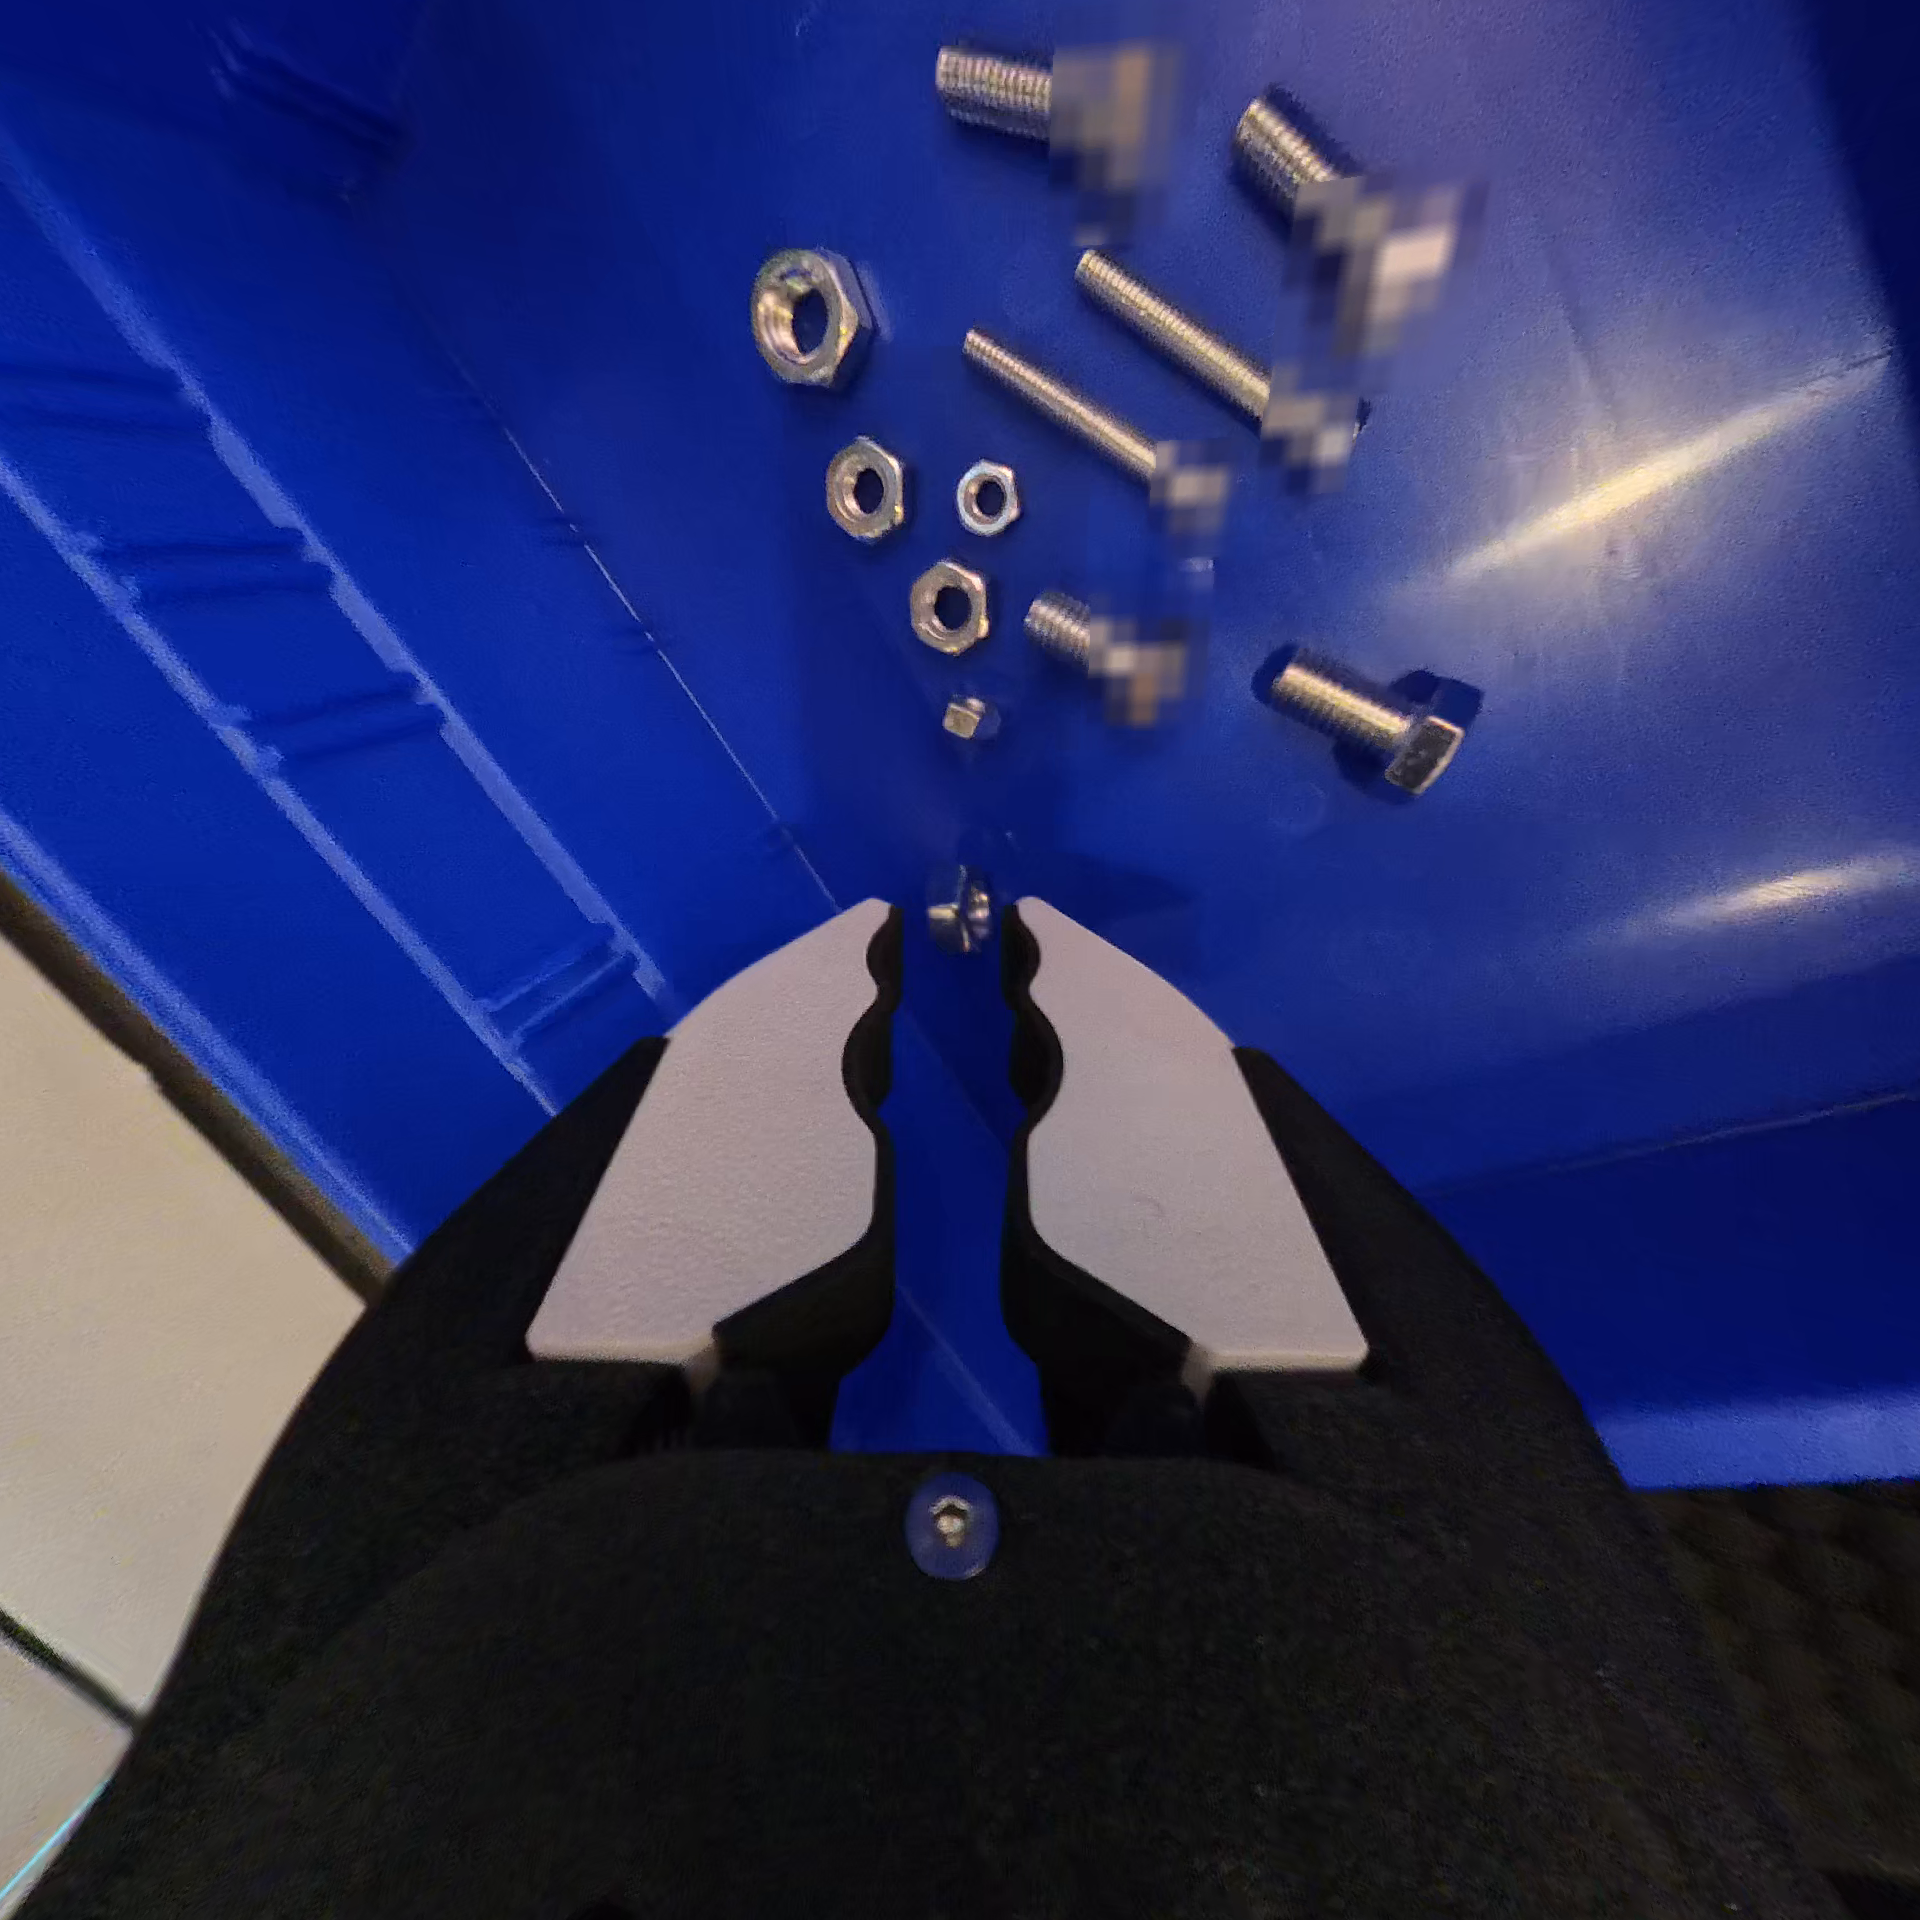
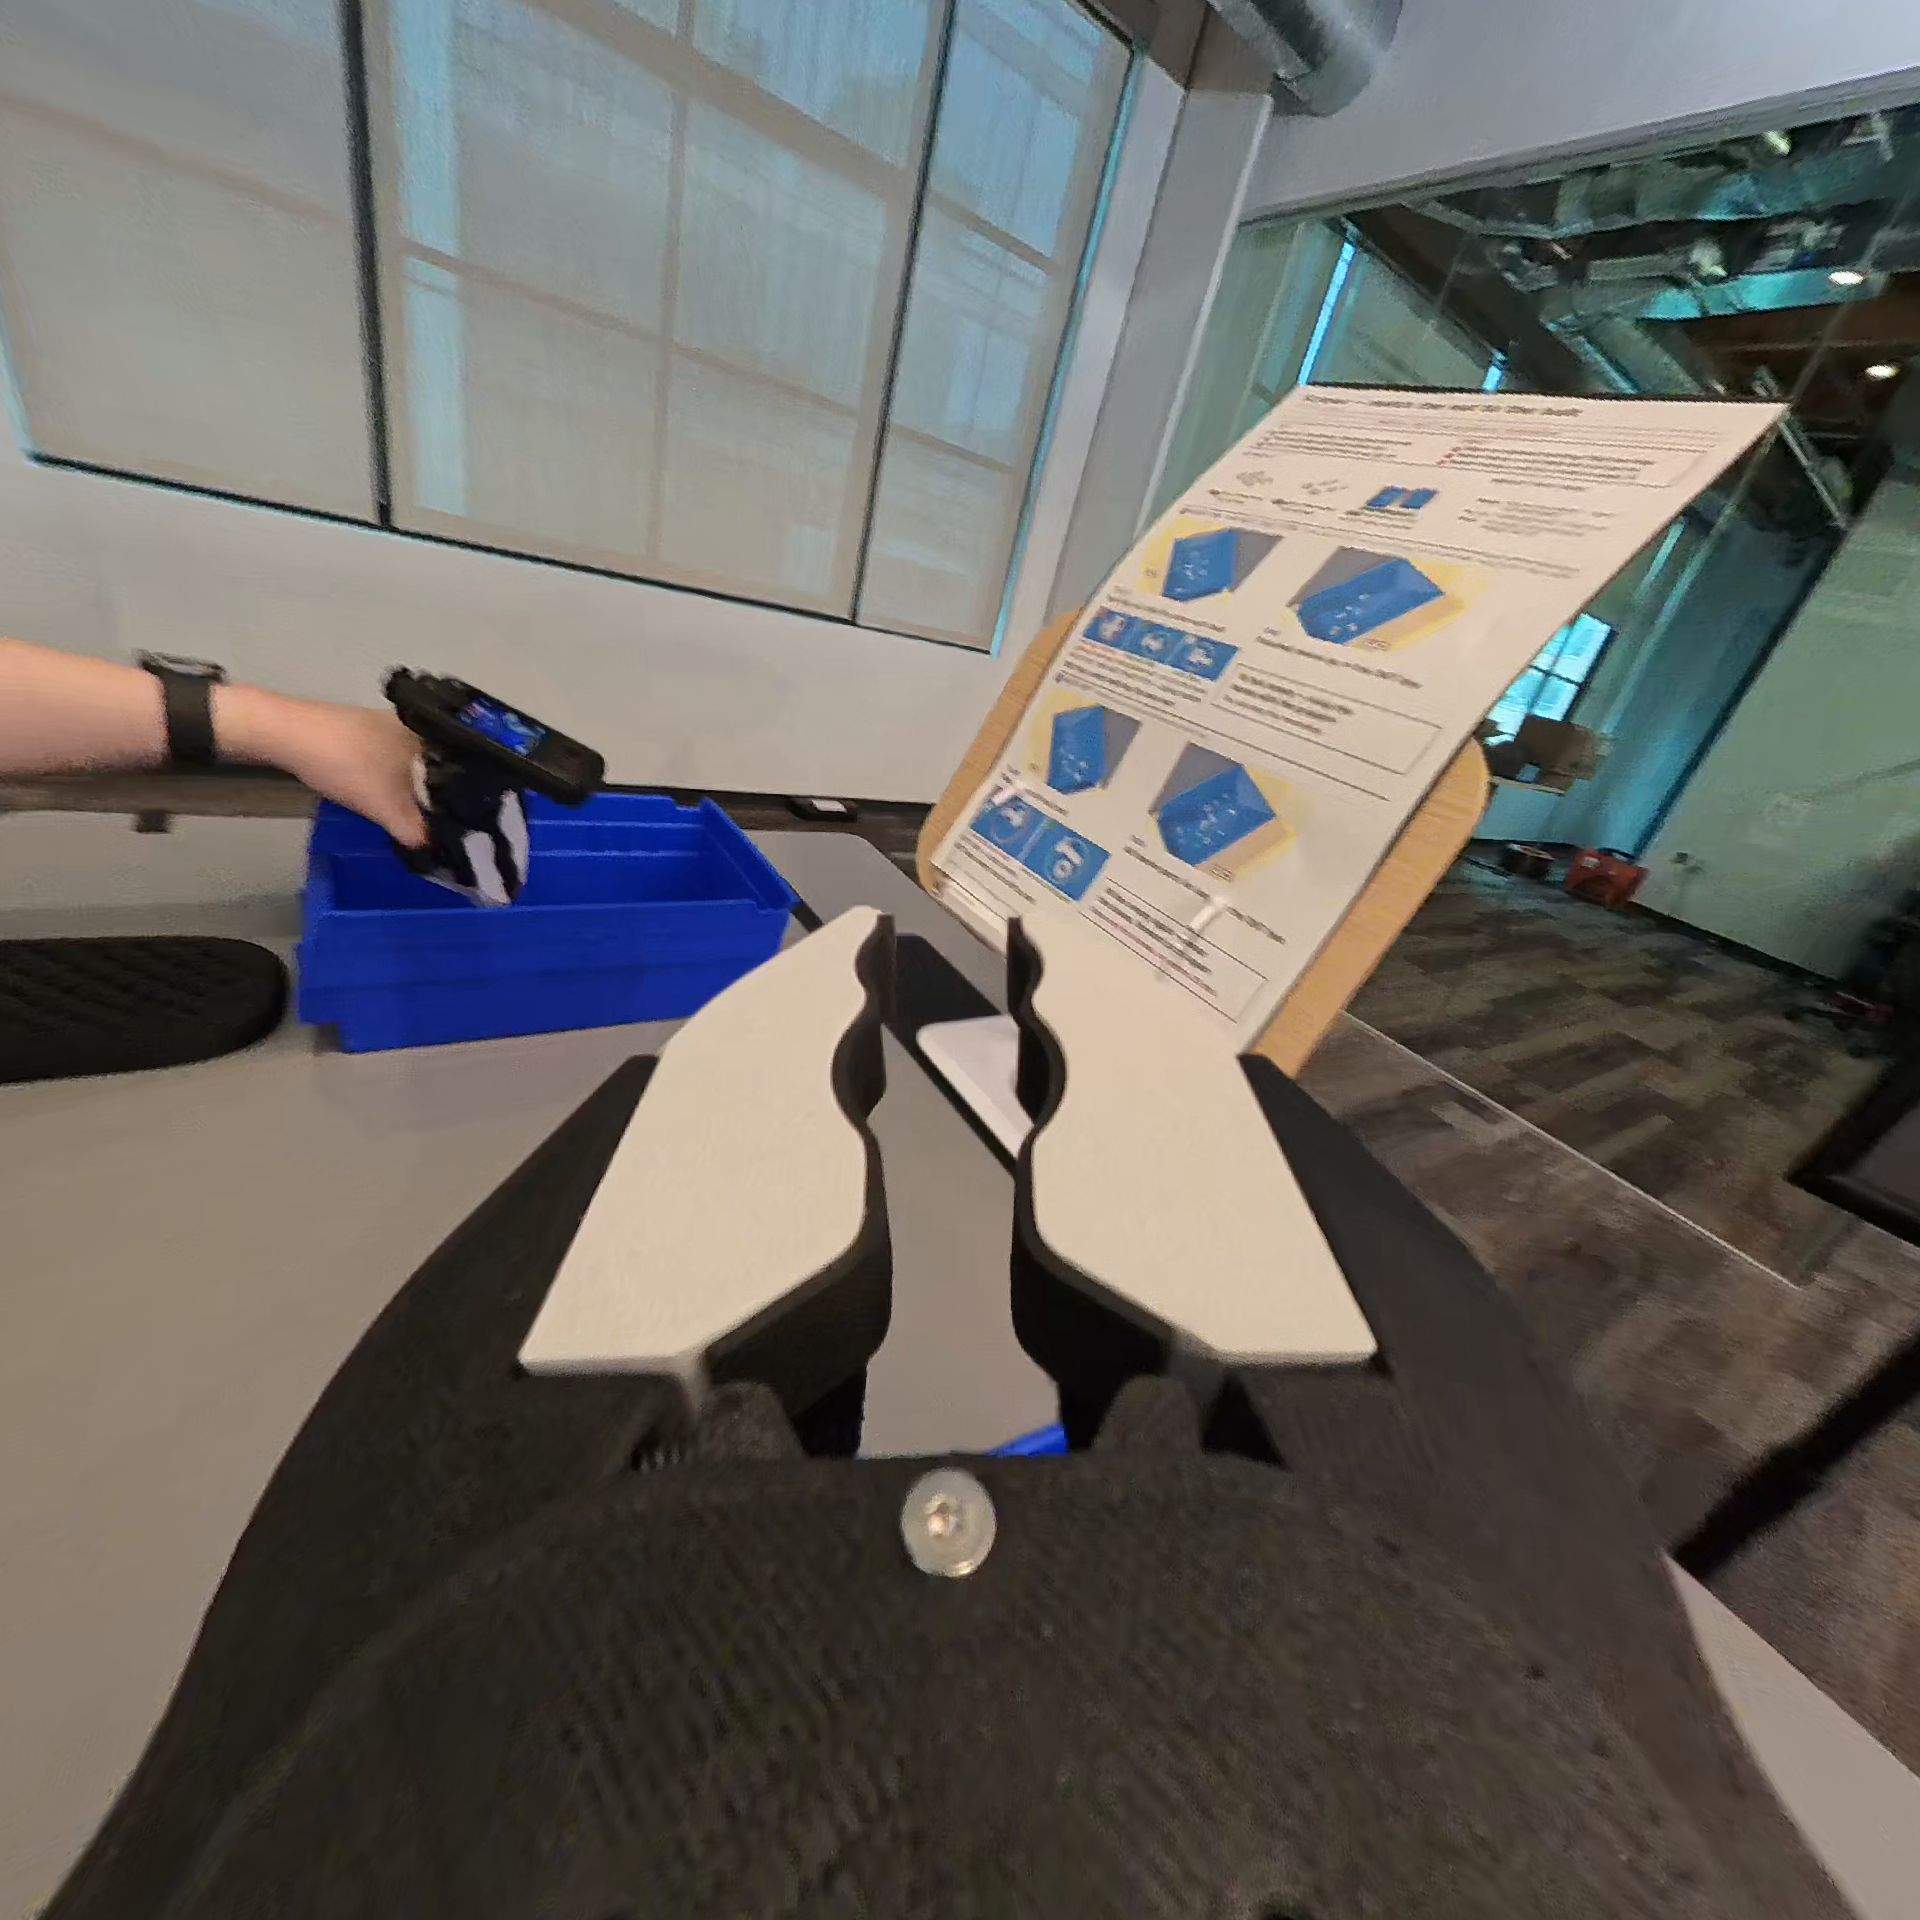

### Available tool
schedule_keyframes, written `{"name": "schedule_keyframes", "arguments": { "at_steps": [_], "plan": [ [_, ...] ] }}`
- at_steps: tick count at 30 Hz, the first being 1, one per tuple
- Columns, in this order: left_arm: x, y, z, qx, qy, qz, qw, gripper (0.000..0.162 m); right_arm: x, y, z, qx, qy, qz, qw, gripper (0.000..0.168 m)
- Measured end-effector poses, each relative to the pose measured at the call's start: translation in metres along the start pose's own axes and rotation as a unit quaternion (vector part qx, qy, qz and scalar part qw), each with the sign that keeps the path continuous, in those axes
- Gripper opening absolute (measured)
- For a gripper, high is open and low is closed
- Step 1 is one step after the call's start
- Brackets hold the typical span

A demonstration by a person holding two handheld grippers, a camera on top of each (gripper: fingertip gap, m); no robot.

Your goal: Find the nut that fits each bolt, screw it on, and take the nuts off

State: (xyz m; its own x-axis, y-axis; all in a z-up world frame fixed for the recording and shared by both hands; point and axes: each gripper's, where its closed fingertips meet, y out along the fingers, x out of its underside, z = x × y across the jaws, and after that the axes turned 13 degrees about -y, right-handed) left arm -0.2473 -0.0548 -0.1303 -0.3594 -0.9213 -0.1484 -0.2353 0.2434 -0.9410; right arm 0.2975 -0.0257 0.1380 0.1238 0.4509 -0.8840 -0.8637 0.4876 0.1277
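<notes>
- The left tongs (image 1: pixel 951 914) reach into a blue bin (image 1: pixel 1558 987), their tips slightly spread with a small nut (image 1: pixel 958 914) standing on edge in the gap; whether the tips press it I cannot tell.
- Ahead of the tips on the bin floor lies a tiny nut (image 1: pixel 971 717), then three medium nuts (image 1: pixel 948 608) (image 1: pixel 868 488) (image 1: pixel 987 497), and farthest off a large nut (image 1: pixel 812 317).
- To the right of the nuts lie bolts: a short bolt (image 1: pixel 1366 717) with a hex head, a stubby one (image 1: pixel 1060 623), two long thin ones (image 1: pixel 1060 400) (image 1: pixel 1169 327), and two thick ones (image 1: pixel 992 88) (image 1: pixel 1283 156) at the far end; most heads are hidden by mosaic patches.
- The right tongs (image 2: pixel 948 935) hover above the grey desk (image 2: pixel 208 1247), spread apart and empty.
- In the right wrist view the bin (image 2: pixel 540 935) sits on the desk to the far left, with the left tongs (image 2: pixel 473 842) dipping into it, held by a hand (image 2: pixel 364 769) whose wrist wears a black watch (image 2: pixel 187 707).
- A printed sheet (image 2: pixel 1351 665) on a wooden stand (image 2: pixel 1382 894) leans just beyond the right tongs.
- A black pad (image 2: pixel 125 997) lies left of the bin.
</notes>
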Motion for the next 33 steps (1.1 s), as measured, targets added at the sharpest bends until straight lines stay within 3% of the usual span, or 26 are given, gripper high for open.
{"name": "schedule_keyframes", "arguments": {
  "at_steps": [4,18,22,26,29,33],
  "plan": [
    [0.004,0.005,0.0,0.003,-0.004,-0.026,1.0,0.018,-0.014,0.004,-0.008,-0.018,0.006,0.031,0.999,0.021],
    [0.007,0.002,-0.001,0.0,0.005,-0.03,1.0,0.009,-0.013,0.004,-0.011,-0.038,0.016,0.031,0.999,0.021],
    [-0.024,-0.05,0.013,0.068,-0.046,0.081,0.993,0.008,-0.024,0.004,-0.012,-0.035,0.023,0.051,0.998,0.021],
    [-0.067,-0.134,0.059,0.195,-0.08,0.22,0.952,0.008,-0.034,0.027,-0.036,-0.065,0.002,0.056,0.996,0.022],
    [-0.082,-0.177,0.11,0.277,-0.061,0.248,0.926,0.008,-0.029,0.056,-0.072,-0.113,-0.036,0.027,0.993,0.027],
    [-0.093,-0.194,0.174,0.327,-0.01,0.23,0.917,0.008,-0.018,0.084,-0.117,-0.171,-0.083,-0.006,0.982,0.028]
  ]
}}
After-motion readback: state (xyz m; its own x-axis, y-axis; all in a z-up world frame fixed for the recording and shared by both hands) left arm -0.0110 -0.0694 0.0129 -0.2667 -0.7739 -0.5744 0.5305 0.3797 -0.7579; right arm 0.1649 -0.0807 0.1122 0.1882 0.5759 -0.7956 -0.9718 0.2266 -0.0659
